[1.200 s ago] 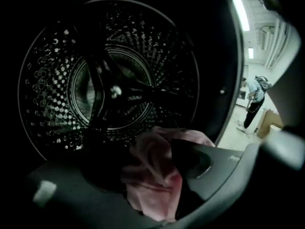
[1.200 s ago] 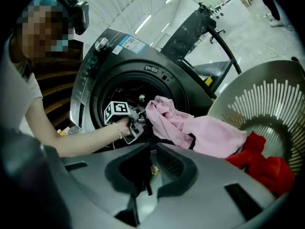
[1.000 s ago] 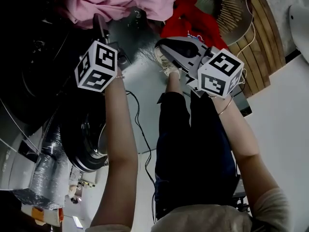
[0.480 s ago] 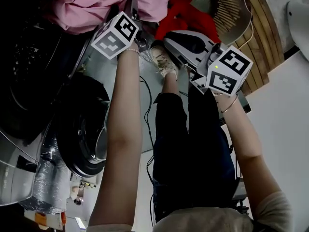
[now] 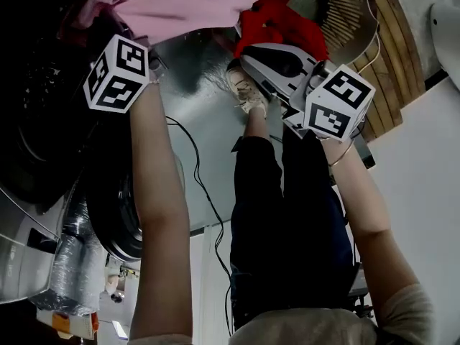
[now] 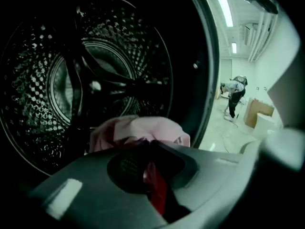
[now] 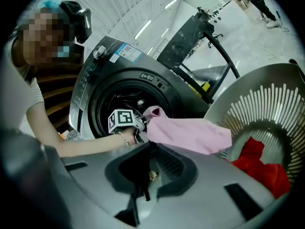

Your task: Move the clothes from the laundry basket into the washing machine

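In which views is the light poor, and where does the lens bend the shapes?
Head view: the washing machine at left is almost black. Left gripper view: the drum is dim, the pink garment soft. Right gripper view: well lit, but corners darken and shapes bulge.

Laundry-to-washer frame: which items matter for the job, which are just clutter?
Job: pink garment, with the jaws of the left gripper just closed onto it; red garment in the laundry basket; washing machine drum; right gripper, shut and empty.
Clutter: floor cable; black stand; cardboard box; person in the background.
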`<state>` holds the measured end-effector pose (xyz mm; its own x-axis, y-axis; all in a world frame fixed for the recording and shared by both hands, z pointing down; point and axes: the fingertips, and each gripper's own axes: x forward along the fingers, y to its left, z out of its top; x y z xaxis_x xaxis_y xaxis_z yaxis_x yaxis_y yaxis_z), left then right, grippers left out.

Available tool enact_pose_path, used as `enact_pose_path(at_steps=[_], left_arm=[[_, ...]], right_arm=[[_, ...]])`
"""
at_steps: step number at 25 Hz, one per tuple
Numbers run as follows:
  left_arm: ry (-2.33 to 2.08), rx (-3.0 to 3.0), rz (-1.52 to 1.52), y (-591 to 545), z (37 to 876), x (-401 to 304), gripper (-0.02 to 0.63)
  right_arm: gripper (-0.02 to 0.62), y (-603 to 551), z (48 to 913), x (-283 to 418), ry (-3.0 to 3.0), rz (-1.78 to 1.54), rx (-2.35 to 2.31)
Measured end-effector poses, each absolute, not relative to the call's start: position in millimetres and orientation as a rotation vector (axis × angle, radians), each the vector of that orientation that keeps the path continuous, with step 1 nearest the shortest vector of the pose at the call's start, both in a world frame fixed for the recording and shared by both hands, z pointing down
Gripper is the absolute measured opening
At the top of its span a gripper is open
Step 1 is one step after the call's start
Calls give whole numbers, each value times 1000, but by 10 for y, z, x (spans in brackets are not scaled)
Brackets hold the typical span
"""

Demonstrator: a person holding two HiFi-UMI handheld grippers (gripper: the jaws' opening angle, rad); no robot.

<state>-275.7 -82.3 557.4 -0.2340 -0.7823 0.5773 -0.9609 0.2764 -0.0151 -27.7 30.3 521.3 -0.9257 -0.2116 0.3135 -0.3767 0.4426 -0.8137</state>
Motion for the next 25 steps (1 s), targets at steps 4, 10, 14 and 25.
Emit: enact_pose_path(at_steps=[4, 10, 14, 25], left_arm=[[-2317, 1507, 345, -1024, 5053, -3190, 37], [-2207, 1390, 319, -1059, 5465, -3294, 112], [-2185, 1407, 353, -876, 5428, -3259, 184], [-1912, 1491, 608, -158, 6009, -2368, 239]], right_arm=[[14, 320, 5186, -323, -2524, 1491, 516], [14, 374, 5189, -373, -2512, 1491, 506], [14, 437, 5175, -385, -2505, 1494, 479], [14, 446, 5333, -297, -2459, 1248, 523]])
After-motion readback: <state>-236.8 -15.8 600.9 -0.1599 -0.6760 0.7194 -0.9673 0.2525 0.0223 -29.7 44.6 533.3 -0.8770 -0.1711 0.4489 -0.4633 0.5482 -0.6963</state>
